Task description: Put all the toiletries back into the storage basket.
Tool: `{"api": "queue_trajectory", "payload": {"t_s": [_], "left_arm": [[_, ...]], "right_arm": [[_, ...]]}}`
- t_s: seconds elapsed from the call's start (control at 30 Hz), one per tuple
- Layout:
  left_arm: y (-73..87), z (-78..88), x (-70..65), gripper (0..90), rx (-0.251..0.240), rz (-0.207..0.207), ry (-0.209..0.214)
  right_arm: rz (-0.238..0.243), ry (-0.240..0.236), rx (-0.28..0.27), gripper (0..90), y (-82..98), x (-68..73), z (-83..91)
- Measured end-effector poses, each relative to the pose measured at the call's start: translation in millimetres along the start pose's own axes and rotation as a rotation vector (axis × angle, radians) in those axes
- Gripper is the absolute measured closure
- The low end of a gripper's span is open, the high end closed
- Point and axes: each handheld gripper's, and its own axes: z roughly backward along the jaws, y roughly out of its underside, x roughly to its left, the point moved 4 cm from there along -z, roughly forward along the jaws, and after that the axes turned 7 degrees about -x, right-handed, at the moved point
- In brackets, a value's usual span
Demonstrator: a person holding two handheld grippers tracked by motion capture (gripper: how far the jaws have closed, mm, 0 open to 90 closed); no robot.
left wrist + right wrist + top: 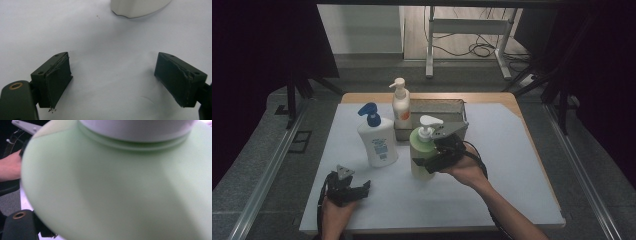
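left gripper (346,187): low left of the high view, resting on the sheet (512,165), jaws wide with nothing in them, so no help if something tips.

green bottle (419,150): centre of frame, right gripper (439,150) clamped around its body. Grip looks mid-body on a slick rounded wall, so my guess is it could slide or twist out.

blue-cap bottle (378,141): just left of it, easy to bump.

orange bottle (401,107): behind, touching the tray (447,106); a low swing could knock it over.
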Motion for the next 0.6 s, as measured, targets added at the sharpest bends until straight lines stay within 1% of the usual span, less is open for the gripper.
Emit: {"api": "queue_trajectory", "payload": {"t_s": [0.2, 0.6], "left_arm": [[0.0, 0.0, 0.0, 13.3, 0.0, 0.0, 0.0], [0.0, -0.1, 0.1, 13.3, -0.001, 0.001, 0.001]], "right_arm": [[-0.013, 0.021, -0.005, 11.9, -7.5, -9.4, 0.0], [-0.013, 0.07, -0.012, 11.9, -25.7, -26.5, -0.9]]}}
